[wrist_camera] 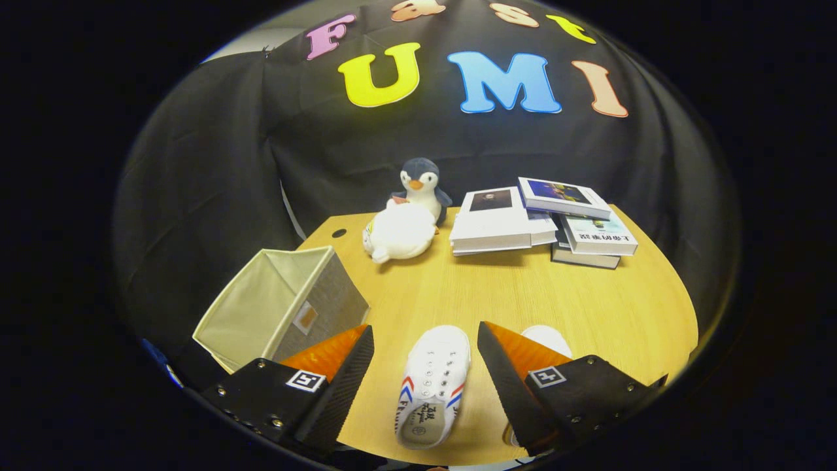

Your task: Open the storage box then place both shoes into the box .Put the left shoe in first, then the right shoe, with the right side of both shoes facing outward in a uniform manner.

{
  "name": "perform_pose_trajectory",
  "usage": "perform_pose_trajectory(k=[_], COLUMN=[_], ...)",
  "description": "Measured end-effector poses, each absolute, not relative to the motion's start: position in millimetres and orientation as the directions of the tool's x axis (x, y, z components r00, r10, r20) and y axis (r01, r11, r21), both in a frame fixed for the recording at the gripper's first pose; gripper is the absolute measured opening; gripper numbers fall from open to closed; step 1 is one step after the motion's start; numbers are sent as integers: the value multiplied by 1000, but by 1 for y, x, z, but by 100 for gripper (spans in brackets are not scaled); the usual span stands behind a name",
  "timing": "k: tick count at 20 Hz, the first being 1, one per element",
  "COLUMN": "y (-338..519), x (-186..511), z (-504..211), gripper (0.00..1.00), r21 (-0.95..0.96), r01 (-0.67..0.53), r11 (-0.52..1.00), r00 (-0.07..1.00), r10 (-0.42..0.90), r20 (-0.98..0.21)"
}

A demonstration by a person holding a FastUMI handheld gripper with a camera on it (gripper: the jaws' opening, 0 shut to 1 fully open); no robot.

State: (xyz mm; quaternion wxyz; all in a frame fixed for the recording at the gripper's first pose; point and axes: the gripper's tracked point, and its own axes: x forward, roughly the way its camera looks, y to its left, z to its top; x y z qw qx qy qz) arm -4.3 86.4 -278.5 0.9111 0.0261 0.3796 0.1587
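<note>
A white canvas shoe [433,386] with red and blue side stripes lies on the wooden table [588,307], toe pointing away, between my two fingers. A second white shoe [548,338] shows just its toe behind my right finger. The grey fabric storage box [284,307] stands open at the table's left edge, beyond my left finger, its cream inside showing and nothing in it. My gripper [425,343] is open, hovering above the nearer shoe without touching it.
A white plush toy [399,233] and a penguin plush [420,185] sit at the back of the table. Several stacked books [543,219] lie at the back right. A small round hole [339,233] marks the table's back left corner.
</note>
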Motion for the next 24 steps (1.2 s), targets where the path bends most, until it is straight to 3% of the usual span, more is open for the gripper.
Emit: perform_pose_trajectory(k=[23,24], y=[56,60], x=[-58,-60], z=[-407,-409], gripper=[98,94], r21=[165,190], r01=[-263,-255], r11=[951,948], r00=[384,373], r10=[260,277], r20=[-886,-886])
